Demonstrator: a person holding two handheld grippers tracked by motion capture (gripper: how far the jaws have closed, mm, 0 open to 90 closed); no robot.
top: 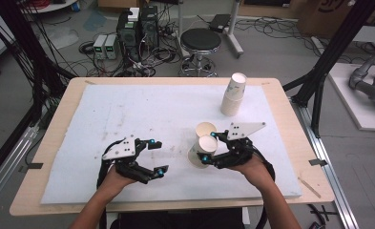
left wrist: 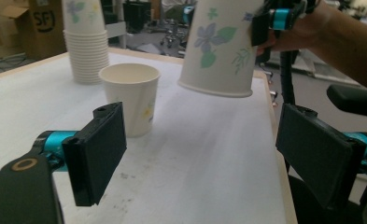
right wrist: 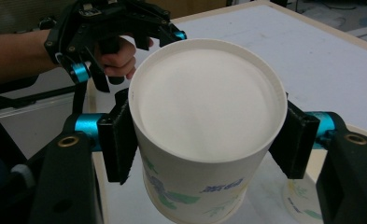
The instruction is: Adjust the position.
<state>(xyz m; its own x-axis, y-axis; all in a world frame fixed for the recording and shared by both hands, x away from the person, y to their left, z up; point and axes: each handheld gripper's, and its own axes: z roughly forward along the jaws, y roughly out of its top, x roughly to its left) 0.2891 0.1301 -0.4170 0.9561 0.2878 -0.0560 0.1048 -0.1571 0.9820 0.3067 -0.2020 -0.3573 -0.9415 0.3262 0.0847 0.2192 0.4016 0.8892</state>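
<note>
Right gripper (top: 209,147): jaws clamped on a paper cup (top: 204,149), one pad on each side of its wall, seen clearly in the right gripper view (right wrist: 204,135) where the cup (right wrist: 204,126) sits squeezed between both black pads, its rim and white inside facing the camera. Held cup is lifted off the mat; in the left gripper view the cup (left wrist: 218,46) hangs in the air, tilted, with flower print on its side and the right gripper's pad (left wrist: 260,28) on its wall. From the high view it lies tipped over, mouth toward the near left.

Left gripper (top: 155,156): jaws wide apart, nothing between them. In the left gripper view (left wrist: 200,154) both pads stand clear of everything, bare mat between them. It sits near-left of the held cup, a little apart from it.

Second cup (top: 205,130): upright on the mat, mouth up, just beyond the held cup, seemingly just touching it in the high view. In the left gripper view this second cup (left wrist: 130,102) stands to the left of the held one, with a gap showing between them, so contact can't be settled.

Stack of cups (top: 234,94): upside down, far right part of the mat, well apart from both grippers; also at far left in the left gripper view (left wrist: 85,42).

White mat (top: 128,114) covers most of the wooden table (top: 56,124). Black stool (top: 201,40) on the floor beyond the far edge.
</note>
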